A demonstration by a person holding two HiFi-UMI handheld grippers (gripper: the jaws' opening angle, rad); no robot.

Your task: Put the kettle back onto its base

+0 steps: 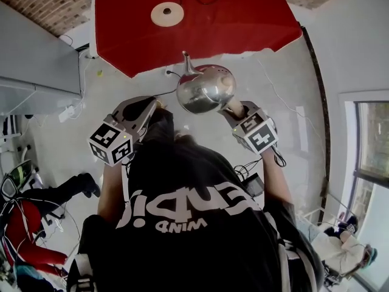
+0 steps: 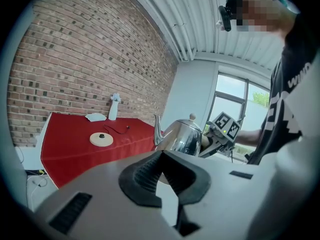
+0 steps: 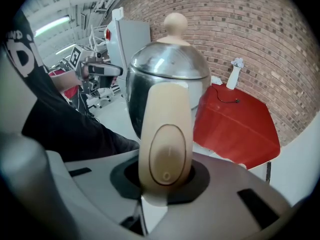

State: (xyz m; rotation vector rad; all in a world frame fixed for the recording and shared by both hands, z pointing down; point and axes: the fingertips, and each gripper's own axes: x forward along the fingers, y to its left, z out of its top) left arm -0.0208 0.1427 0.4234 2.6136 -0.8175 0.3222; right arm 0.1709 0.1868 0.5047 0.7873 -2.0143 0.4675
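Observation:
A shiny steel kettle (image 1: pixel 205 89) with a cream handle (image 3: pixel 165 144) and a cream knob on its lid hangs in the air over the floor, short of the red table (image 1: pixel 243 17). My right gripper (image 1: pixel 236 111) is shut on the handle, and its jaws (image 3: pixel 165 176) clasp the handle below the switch. The round cream base (image 1: pixel 166 13) lies on the red cloth, with its black cord beside it. My left gripper (image 1: pixel 146 113) hovers left of the kettle, apart from it; its black pads (image 2: pixel 145 176) meet with nothing between them. The kettle (image 2: pixel 182 136) shows beyond them.
A white bottle (image 2: pixel 114 106) and a white cloth (image 2: pixel 95 117) sit at the table's far side by the brick wall. A grey cabinet (image 1: pixel 36 59) stands to the left. Cables and gear lie on the floor. A window (image 1: pixel 371 145) is at the right.

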